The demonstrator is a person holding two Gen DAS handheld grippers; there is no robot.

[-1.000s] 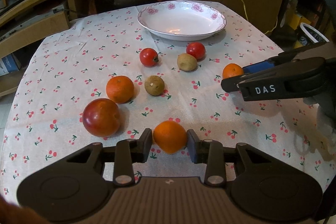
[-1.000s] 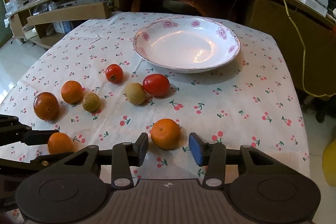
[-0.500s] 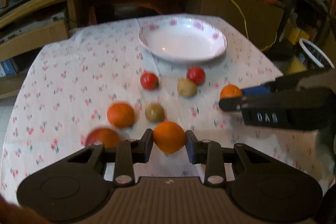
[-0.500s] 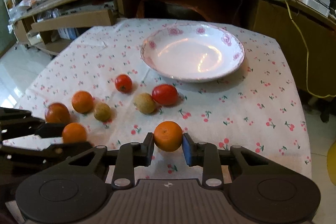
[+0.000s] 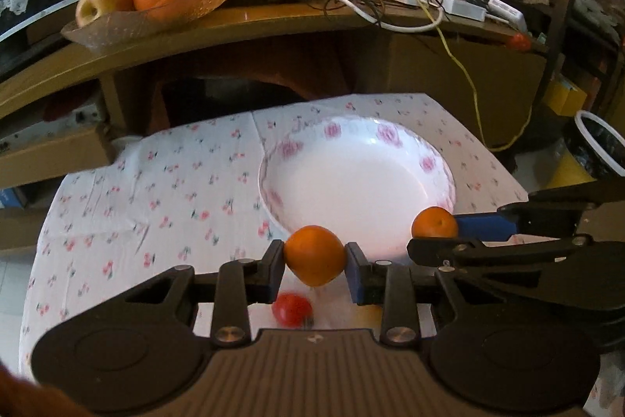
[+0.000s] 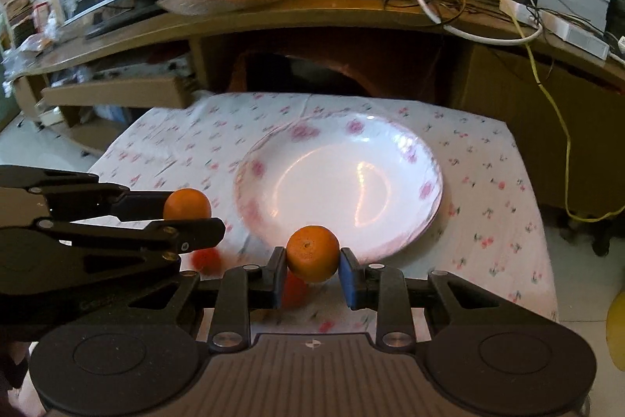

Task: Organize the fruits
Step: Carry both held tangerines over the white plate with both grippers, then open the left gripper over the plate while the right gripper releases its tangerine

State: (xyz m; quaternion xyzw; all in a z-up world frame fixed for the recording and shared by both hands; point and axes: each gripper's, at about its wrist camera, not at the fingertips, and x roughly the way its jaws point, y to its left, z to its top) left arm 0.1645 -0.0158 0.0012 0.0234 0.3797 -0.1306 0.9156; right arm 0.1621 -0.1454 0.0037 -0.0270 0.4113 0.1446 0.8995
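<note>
Grippers left (image 5: 315, 267) and right (image 6: 312, 265) each clamp 1 orange; tomato (image 5: 292, 308) below is blurred, half-hidden.

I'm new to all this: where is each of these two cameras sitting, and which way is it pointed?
Left wrist view: sits on the left gripper, looking forward and down at the white plate; its own fingers pinch an orange.
Right wrist view: sits on the right gripper, facing the same plate; its fingers pinch another orange.
Shared: the plate, the cherry-print tablecloth, the shelf's fruit dish, and each other's gripper.
</note>
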